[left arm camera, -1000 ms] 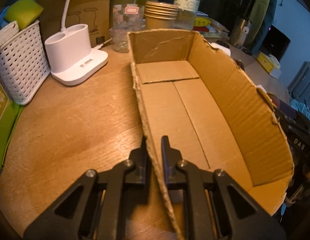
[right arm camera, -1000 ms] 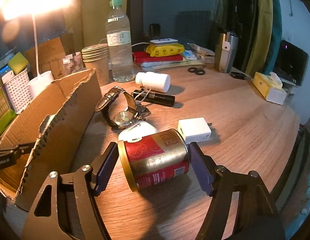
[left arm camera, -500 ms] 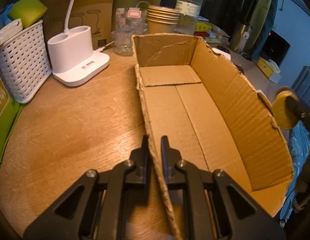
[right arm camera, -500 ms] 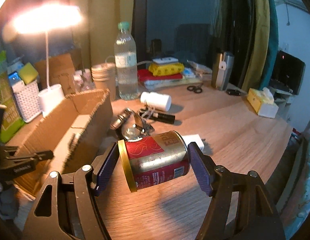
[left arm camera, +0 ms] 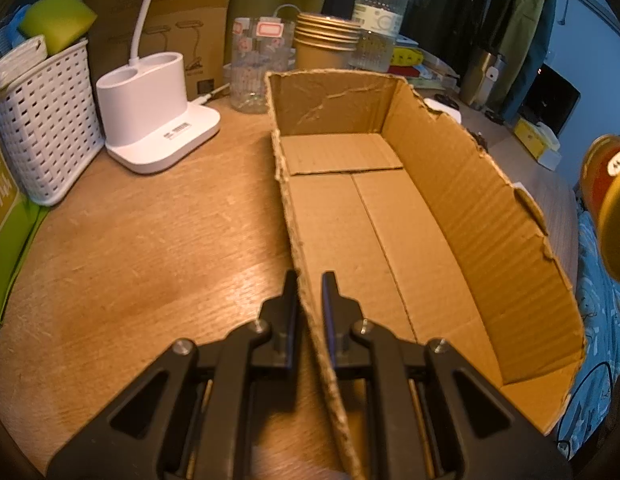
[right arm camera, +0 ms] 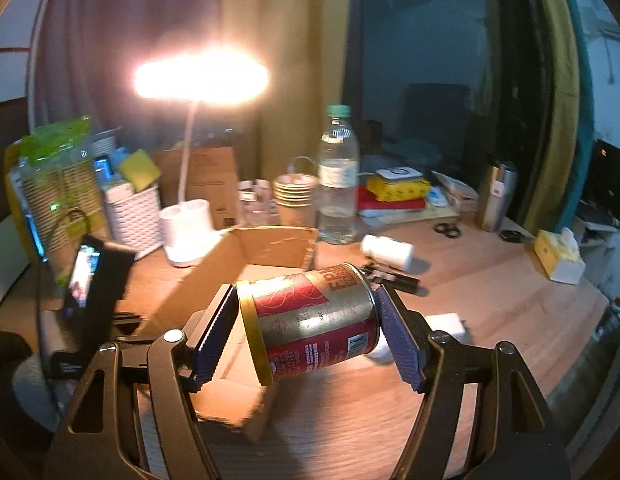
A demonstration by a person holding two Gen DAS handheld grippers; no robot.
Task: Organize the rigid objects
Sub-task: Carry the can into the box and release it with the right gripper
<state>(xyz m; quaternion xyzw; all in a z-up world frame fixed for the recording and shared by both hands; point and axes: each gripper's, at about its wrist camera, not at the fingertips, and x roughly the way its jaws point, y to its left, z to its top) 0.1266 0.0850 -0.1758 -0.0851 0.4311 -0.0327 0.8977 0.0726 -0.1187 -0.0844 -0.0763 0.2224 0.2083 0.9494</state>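
Right wrist view is showing the right gripper [right arm camera: 310, 326] clamping the stiff, slippery red-and-gold metal tin [right arm camera: 314, 322] by its ends, while the left gripper [left arm camera: 310, 296] is pinching the torn brown cardboard box [left arm camera: 462, 208] wall.

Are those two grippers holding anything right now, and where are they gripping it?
The right gripper holds a red-and-gold can by its two ends, lying sideways. The left gripper pinches the near side wall of the cardboard box.
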